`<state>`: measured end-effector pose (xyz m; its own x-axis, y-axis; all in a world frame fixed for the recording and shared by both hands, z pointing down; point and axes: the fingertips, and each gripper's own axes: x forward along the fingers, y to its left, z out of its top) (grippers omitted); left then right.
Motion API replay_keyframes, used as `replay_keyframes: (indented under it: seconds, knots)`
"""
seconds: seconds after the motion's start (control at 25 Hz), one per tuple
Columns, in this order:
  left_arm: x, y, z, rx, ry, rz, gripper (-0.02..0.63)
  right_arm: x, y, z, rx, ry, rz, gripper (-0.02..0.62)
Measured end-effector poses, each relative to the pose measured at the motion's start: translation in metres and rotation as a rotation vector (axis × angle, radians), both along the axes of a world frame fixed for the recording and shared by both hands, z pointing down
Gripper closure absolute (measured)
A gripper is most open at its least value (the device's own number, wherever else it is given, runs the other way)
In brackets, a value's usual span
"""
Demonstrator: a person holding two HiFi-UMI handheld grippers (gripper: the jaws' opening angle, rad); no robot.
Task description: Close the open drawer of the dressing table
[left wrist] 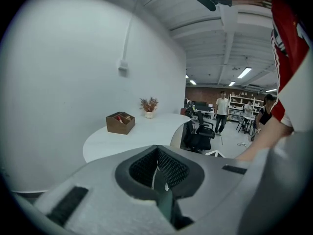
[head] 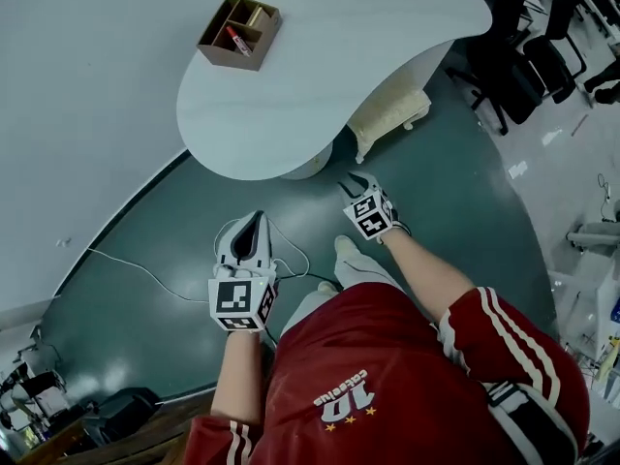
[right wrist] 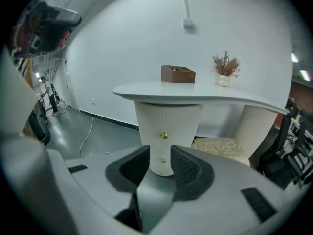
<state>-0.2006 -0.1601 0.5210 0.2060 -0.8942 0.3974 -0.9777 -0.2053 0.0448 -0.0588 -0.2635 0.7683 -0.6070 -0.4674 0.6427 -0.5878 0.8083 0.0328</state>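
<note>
The white dressing table (head: 329, 85) has a curved top on a ribbed round pedestal (right wrist: 168, 119). The pedestal carries three small brass drawer knobs (right wrist: 165, 136) in a column. From here the drawer fronts look flush; I cannot tell which one stands out. My right gripper (head: 355, 181) hovers over the dark floor just before the pedestal. It is open with nothing between its pads (right wrist: 134, 168), and the knobs show through the gap. My left gripper (head: 257, 218) is further back and to the left, its fingers (left wrist: 168, 168) closed together on nothing.
A brown wooden organiser box (head: 238, 33) sits on the tabletop, with a small vase of dried flowers (right wrist: 225, 71) further along. A cream cushioned stool (head: 389, 116) stands under the table's right side. Black office chairs (head: 518, 51) are at the right. A white cable (head: 145, 274) crosses the floor.
</note>
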Motion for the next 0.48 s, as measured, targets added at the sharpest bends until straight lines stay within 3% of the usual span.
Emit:
replay_keyframes:
  seconds: [0.16,0.32,0.48]
  knots:
    - [-0.011,0.02,-0.007,0.026,0.027,-0.005,0.601,0.019,0.029,-0.041,0.044,0.001,0.03,0.468]
    - [-0.018,0.048,-0.016,0.049,0.069,-0.018,0.601,0.023,0.08,-0.071,0.05,-0.002,-0.001,0.482]
    - [-0.02,0.082,-0.032,0.075,0.086,-0.011,0.601,0.023,0.13,-0.108,0.067,-0.054,-0.003,0.482]
